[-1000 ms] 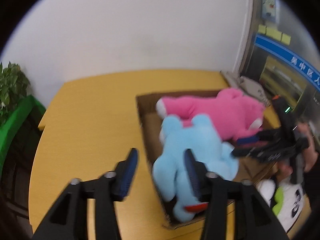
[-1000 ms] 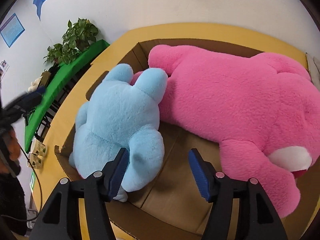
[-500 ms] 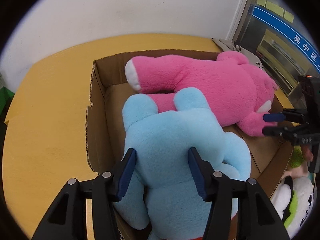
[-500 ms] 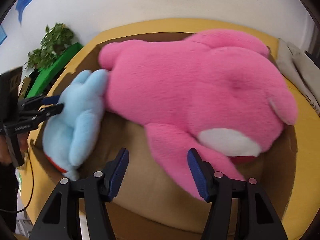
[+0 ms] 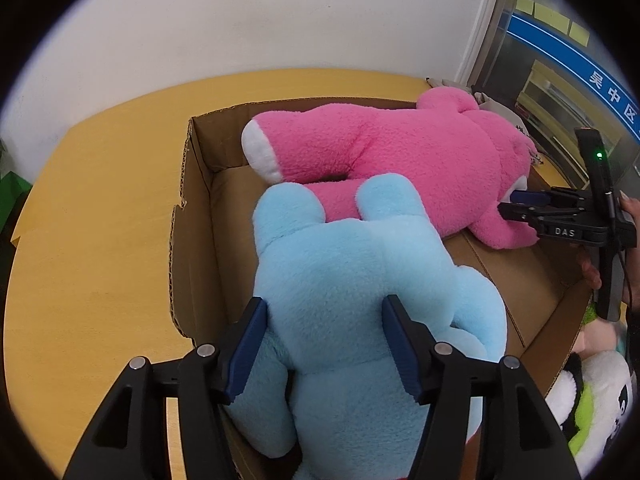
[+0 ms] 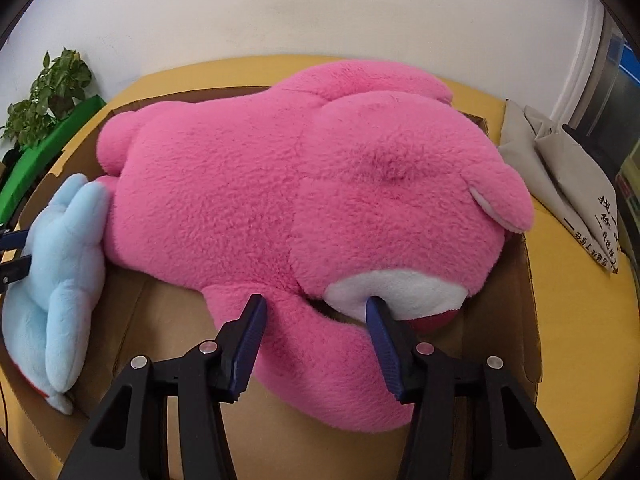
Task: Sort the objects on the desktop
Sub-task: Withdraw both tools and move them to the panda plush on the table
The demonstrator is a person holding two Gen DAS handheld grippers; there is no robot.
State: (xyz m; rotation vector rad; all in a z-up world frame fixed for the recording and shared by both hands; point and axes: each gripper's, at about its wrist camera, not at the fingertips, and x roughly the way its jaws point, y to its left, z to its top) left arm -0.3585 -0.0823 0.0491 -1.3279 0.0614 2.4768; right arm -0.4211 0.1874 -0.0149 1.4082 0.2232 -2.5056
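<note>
Blue plush [image 5: 360, 280] lower half hidden behind left tongs [image 5: 324, 344]

The left gripper [image 5: 324, 344] points steeply down at lower centre of its frame, jaws opening, with its blue pads [image 5: 246, 346] against the sides of the blue plush [image 5: 360, 280]. The right gripper [image 6: 314, 336] points steeply down at lower centre, jaws closing around the arm of the pink plush [image 6: 304, 184]. A hand [image 5: 592, 272] grips it at right edge.
</note>
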